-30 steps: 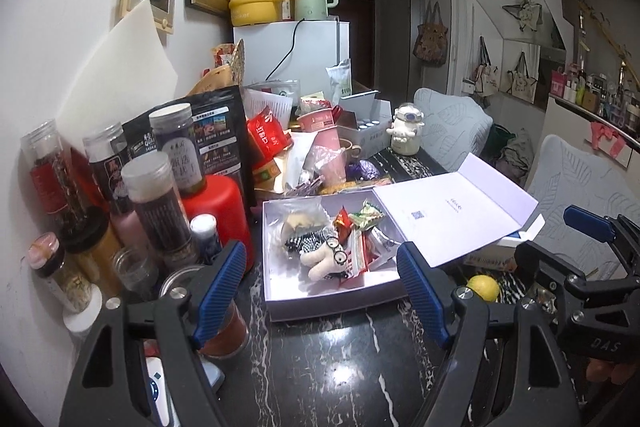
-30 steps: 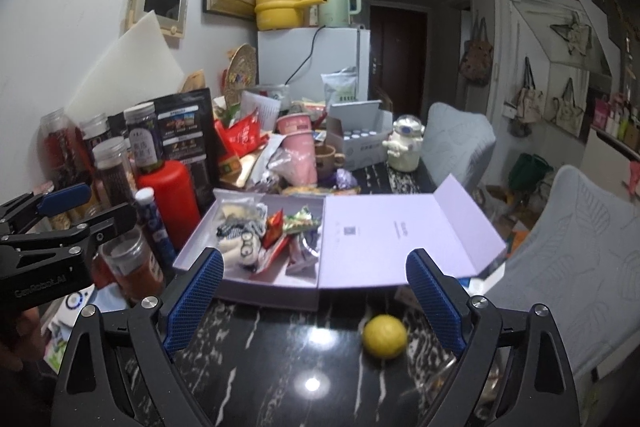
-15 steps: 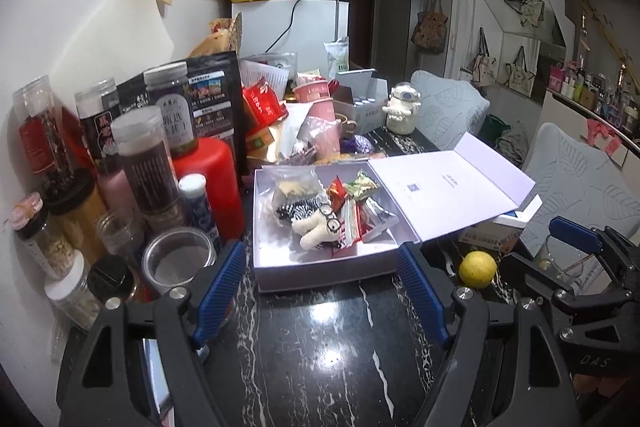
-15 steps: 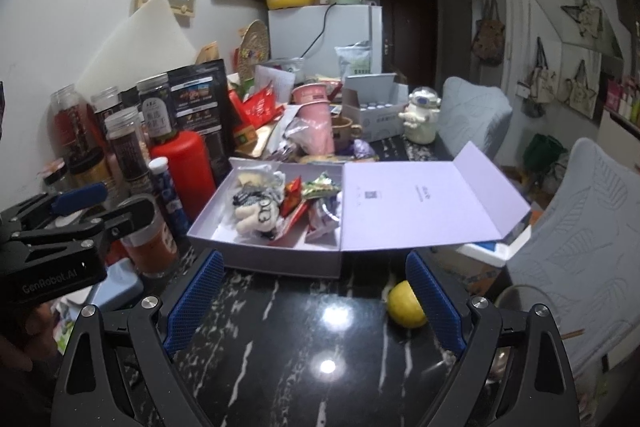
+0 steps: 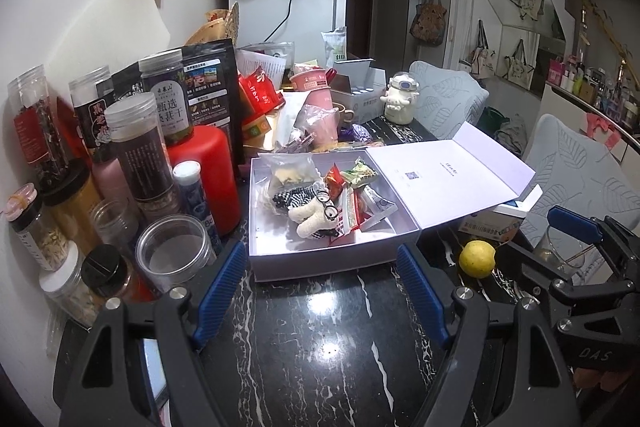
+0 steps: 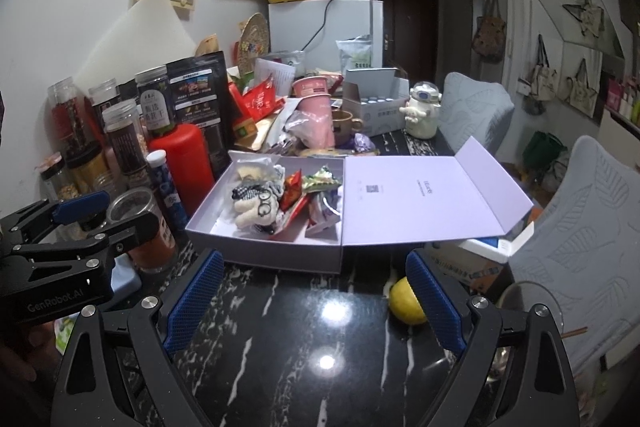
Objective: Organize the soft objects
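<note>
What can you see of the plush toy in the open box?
The plush toy is cream, fuzzy and soft-looking, with round black wire glasses and a black-and-white striped cloth piece at its upper end. It lies on its side in the pale lilac box, near the middle, its right side against red and white snack packets, a clear bag behind it. Neither gripper touches it.

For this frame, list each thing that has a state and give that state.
lavender box: open, lid folded back flat.
plush toy: lying in the box among snack packets.
lemon: loose on the table.
left hand-held gripper: open, empty.
right hand-held gripper: open, empty.
</note>
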The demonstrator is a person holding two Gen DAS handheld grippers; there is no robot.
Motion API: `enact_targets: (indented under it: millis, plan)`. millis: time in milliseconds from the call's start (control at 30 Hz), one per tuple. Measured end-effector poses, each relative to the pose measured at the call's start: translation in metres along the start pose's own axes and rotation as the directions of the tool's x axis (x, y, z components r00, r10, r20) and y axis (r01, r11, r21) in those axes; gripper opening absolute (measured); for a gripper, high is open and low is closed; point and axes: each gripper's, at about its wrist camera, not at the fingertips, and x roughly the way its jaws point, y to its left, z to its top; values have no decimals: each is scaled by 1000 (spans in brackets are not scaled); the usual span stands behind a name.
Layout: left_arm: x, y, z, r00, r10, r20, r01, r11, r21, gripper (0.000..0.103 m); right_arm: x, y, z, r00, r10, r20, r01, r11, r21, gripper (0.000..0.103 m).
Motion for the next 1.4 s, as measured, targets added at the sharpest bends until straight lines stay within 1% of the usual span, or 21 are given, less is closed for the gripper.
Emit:
enact_targets:
  millis: [167, 367, 633, 1400]
  plan:
    - [-1, -2, 0, 1000, 1, 3, -1, 1000, 7, 78, 1, -1, -2, 1000, -3, -8, 3, 1000, 1, 94]
    - [-1, -4, -1, 1000, -16, -7, 16, 1000, 8, 78, -2, -1, -2, 1000, 6, 5, -6, 1000, -1, 94]
    - [-2, -7, 0, 1000, -9, -3, 9, 1000, 21, 78, -4, -2, -3, 1000, -6, -1, 6, 1000, -3, 94]
    - [-2, -14, -3, 999, -29, -40, 31, 999, 38, 78, -9, -7, -7, 1000, -19, -13, 19, 1000, -3, 94]
